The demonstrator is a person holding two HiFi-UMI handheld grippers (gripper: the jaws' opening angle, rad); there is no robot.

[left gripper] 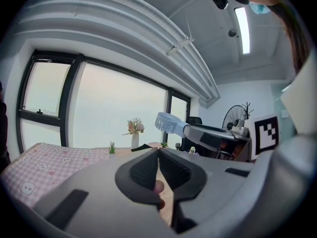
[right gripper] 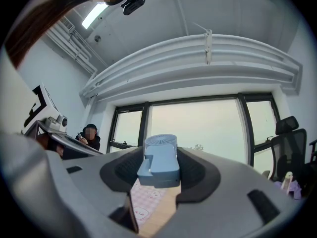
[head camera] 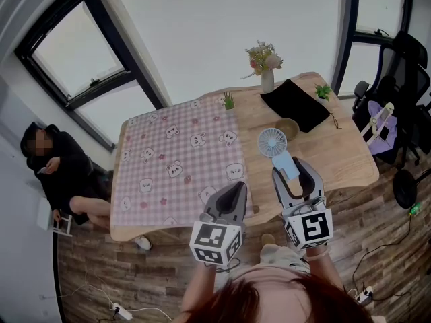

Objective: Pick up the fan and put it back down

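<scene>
Gripping fan [right gripper: 159, 160] by handle between jaws of right gripper [head camera: 297, 178], pads pressed on both sides at fairly wide spread. Holding it roughly level, round head pointing out past jaw tips. Lifted clear of table [head camera: 337, 153], with wood and pink checked cloth [head camera: 175, 160] showing below jaws. Nothing between jaws of left gripper [left gripper: 158, 167], pressed together and idle, just left of right jaws. Judged: pick-up done. Left to do: lower to table beneath jaws, spread jaws, back off.
</scene>
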